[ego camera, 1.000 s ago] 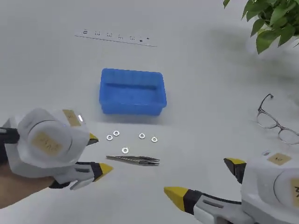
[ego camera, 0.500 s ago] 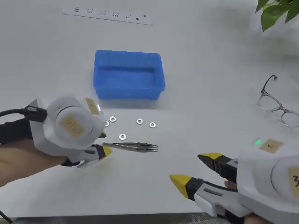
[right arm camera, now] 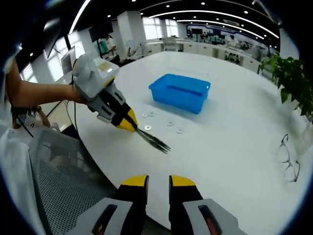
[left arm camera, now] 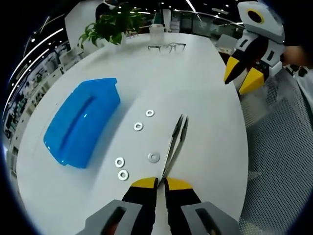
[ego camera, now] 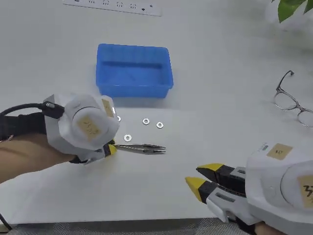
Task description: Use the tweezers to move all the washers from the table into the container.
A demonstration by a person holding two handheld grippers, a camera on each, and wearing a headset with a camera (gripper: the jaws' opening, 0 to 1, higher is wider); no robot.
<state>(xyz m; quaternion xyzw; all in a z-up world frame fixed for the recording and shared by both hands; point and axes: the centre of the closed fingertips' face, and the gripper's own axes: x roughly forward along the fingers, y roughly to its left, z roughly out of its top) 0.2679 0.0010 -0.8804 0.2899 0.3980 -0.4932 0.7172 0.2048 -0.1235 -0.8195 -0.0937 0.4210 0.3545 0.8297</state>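
Pinching tweezers (left arm camera: 175, 139), left gripper (left arm camera: 161, 183) near table (ego camera: 220, 73) edge

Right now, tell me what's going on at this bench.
A person holds a gripper in each hand over a white table. The left gripper has closed on the rear end of the tweezers, which lie flat on the table. Five washers lie loose beside them, in front of the blue container, which looks empty. The right gripper hangs apart near the table edge, jaws slightly apart and holding nothing.
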